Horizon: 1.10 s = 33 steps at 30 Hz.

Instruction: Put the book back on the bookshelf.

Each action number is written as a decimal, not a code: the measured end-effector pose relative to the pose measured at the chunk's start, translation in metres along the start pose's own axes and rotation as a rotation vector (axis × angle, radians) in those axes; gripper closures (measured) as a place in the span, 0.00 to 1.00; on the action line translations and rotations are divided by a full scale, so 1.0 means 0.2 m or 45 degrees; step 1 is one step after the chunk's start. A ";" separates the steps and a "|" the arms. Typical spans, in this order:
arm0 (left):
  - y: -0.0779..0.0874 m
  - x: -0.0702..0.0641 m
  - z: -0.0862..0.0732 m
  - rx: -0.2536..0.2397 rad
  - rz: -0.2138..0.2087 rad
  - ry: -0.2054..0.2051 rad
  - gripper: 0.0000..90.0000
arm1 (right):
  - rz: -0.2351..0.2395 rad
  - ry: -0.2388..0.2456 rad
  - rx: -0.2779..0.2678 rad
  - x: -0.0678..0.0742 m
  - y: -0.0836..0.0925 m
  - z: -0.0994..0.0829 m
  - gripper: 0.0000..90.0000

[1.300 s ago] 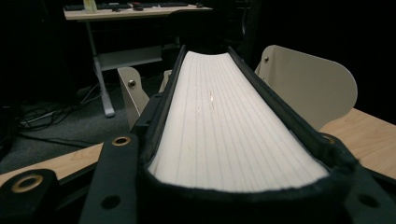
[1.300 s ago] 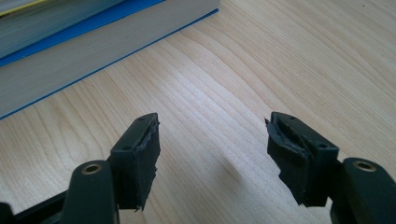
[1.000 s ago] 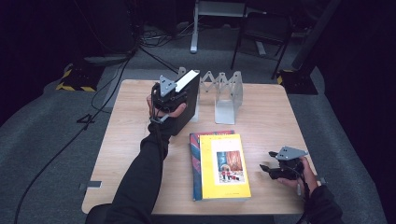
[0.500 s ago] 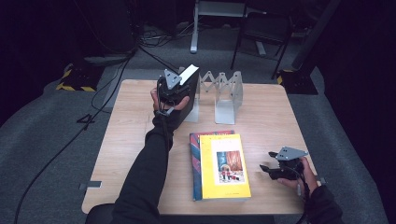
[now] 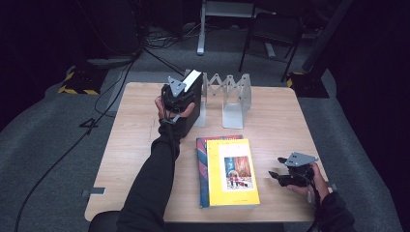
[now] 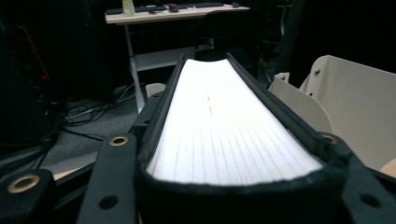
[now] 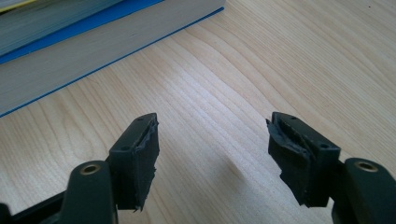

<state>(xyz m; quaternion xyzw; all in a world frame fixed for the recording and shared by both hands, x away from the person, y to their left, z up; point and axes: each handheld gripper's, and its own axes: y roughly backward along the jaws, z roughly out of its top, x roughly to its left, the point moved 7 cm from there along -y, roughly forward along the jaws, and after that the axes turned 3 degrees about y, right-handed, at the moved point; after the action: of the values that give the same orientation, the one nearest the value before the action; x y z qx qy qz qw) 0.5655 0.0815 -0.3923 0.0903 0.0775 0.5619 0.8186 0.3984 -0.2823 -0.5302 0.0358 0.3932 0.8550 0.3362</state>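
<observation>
A thick black book (image 5: 192,104) with white page edges stands upright at the far left of the table, against the left end of a white folding book rack (image 5: 232,96). My left gripper (image 5: 175,96) is shut on it, one jaw on each cover. The left gripper view looks along the page edge of the black book (image 6: 224,126) held in my left gripper (image 6: 233,184), with the rack (image 6: 355,107) to the right. My right gripper (image 5: 276,176) rests open near the table's front right, nothing between its fingers. In its own view the right gripper (image 7: 212,144) hovers over bare wood.
A yellow book (image 5: 234,171) lies flat on top of another book at the front centre of the wooden table (image 5: 140,145). The edge of that stack (image 7: 93,42) lies just left of my right gripper. Chairs and cables stand on the floor beyond the table.
My left gripper and the black book have edged slightly toward the far side. The right gripper has stayed put.
</observation>
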 end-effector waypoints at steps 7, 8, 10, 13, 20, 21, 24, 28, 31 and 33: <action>0.02 -0.02 -0.03 -0.050 0.088 0.011 0.56 | -0.003 0.012 0.008 0.01 -0.01 0.00 0.38; 0.02 -0.02 -0.04 -0.054 0.098 0.011 0.56 | -0.002 0.012 0.007 0.01 -0.01 0.00 0.38; 0.02 -0.02 -0.05 -0.054 0.101 0.020 0.55 | -0.001 0.009 0.008 0.00 -0.01 0.00 0.38; 0.03 -0.02 -0.07 -0.061 0.106 0.009 0.54 | -0.003 0.004 0.008 0.00 0.00 -0.01 0.38; 0.05 -0.04 -0.09 -0.045 0.097 -0.057 0.52 | -0.006 0.010 0.009 0.01 0.00 0.00 0.38; 0.06 -0.04 -0.09 -0.043 0.095 -0.059 0.52 | -0.007 0.010 0.011 0.01 0.00 0.00 0.38; 0.06 -0.03 -0.11 0.029 0.098 -0.105 0.49 | -0.005 0.007 0.009 0.01 0.00 0.00 0.38; 0.08 -0.02 -0.12 0.090 0.042 -0.138 0.46 | -0.008 0.007 0.008 0.00 0.00 -0.01 0.37; 0.11 -0.01 -0.14 0.116 -0.015 -0.151 0.42 | -0.009 0.006 0.015 0.00 -0.01 -0.01 0.37; 0.13 0.00 -0.17 0.135 -0.063 -0.146 0.39 | -0.008 0.009 0.016 0.00 -0.01 -0.01 0.37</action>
<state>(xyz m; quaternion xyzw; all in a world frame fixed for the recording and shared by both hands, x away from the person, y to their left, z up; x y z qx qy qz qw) 0.5340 0.0933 -0.4197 0.1636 0.0625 0.5305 0.8294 0.3979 -0.2821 -0.5324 0.0338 0.4000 0.8515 0.3373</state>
